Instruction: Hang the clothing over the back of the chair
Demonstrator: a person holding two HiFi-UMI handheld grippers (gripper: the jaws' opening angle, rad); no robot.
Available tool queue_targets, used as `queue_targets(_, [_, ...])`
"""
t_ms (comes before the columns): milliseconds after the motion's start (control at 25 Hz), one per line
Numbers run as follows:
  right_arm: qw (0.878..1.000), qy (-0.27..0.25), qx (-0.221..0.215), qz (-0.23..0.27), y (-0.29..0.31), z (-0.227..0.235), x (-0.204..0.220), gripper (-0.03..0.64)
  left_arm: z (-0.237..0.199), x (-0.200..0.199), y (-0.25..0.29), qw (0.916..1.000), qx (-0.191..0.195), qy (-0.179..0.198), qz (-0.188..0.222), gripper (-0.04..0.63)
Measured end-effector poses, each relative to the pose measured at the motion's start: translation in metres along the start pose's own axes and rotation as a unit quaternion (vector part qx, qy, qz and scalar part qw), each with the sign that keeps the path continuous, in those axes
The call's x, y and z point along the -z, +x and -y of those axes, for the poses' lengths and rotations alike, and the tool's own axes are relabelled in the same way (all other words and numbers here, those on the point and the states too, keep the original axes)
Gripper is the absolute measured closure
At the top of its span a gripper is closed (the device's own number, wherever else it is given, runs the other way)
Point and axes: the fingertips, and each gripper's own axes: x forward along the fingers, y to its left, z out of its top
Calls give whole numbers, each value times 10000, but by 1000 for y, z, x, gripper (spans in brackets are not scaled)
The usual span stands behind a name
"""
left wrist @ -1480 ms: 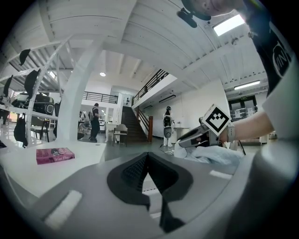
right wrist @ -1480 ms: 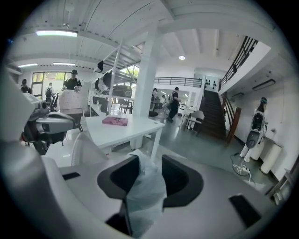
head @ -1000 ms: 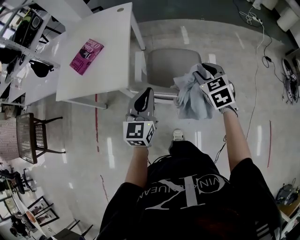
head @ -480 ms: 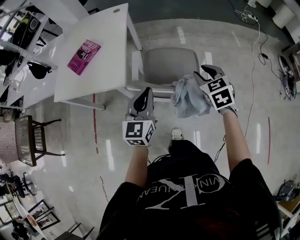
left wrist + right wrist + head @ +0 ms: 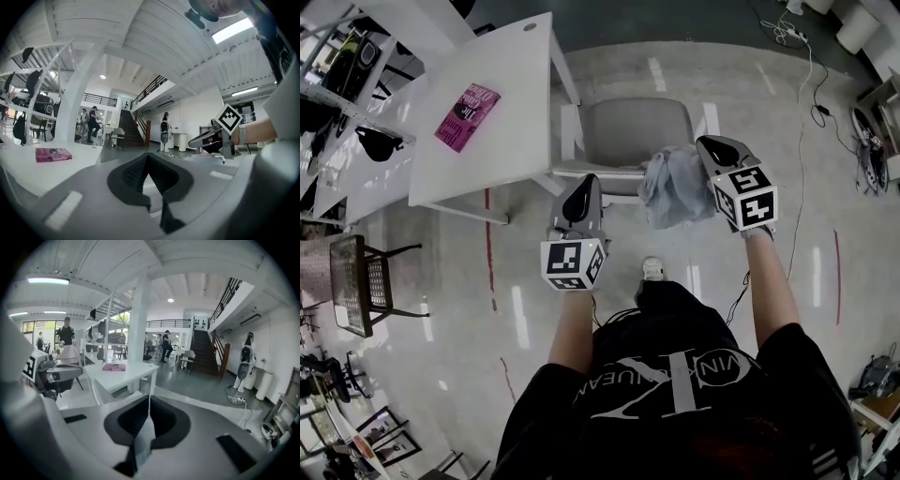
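Observation:
A crumpled pale blue-grey garment (image 5: 673, 186) hangs from my right gripper (image 5: 706, 145), just above the backrest edge of the grey chair (image 5: 630, 124) in the head view. In the right gripper view the jaws of the right gripper (image 5: 149, 400) are shut, with a strip of the garment (image 5: 143, 442) pinched between them. My left gripper (image 5: 584, 186) is held level at the left end of the chair's backrest and holds nothing. In its own view the left gripper (image 5: 147, 157) has its jaws closed together. Most of the garment is hidden from both gripper views.
A white table (image 5: 511, 70) stands against the chair's left side, with a pink book (image 5: 469, 103) on it. Shelves with dark items line the far left, near a black wire chair (image 5: 361, 281). Cables (image 5: 811, 94) trail over the floor at right. My shoe (image 5: 653, 269) is behind the chair.
The right gripper has shifted a little up the picture with the garment, which now hangs more bunched beside it. The left gripper has stayed where it was.

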Motion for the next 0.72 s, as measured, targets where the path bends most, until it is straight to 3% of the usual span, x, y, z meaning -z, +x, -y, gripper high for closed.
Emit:
queue_targets(280, [9977,473,100,483,-30,-4,-1,601,0,-4,-17,10000,-63,2,50,584])
queue_targets(720, [9921,647,199,1053,-74,-24,1,601,9,-8,-47,9999,-96,13,142,584])
